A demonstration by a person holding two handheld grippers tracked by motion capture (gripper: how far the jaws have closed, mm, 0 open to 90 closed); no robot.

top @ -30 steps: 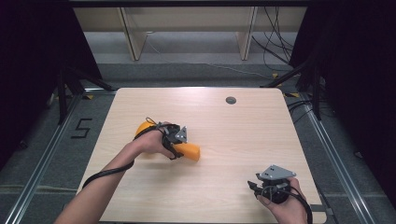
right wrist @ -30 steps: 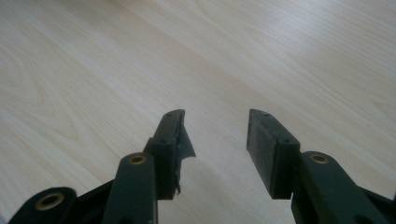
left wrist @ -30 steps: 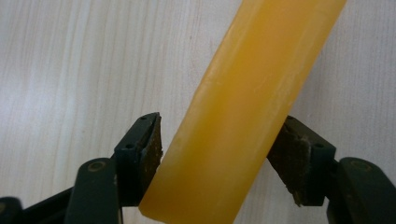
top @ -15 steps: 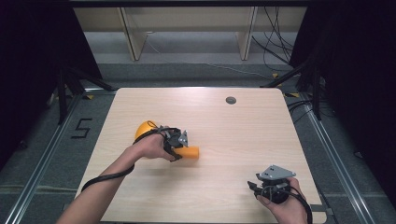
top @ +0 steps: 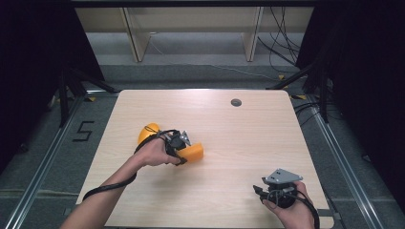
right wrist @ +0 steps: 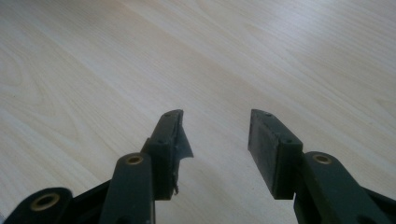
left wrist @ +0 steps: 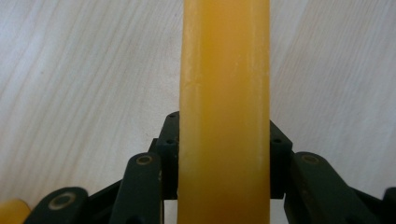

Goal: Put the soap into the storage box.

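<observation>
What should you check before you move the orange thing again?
1. Left gripper shut on the orange piece: ok, a jaw sits against each side.
2. Piece centred between the jaws: ok in the left gripper view.
3. Second orange piece out of the way: cannot tell, the hand hides how close it lies.
4. Right gripper free to help: ok, jaws apart with nothing between them.
5. Room on the table: ok, bare wood between the two grippers.
6. Small dark disc far from the work: ok, it sits near the far edge.
</observation>
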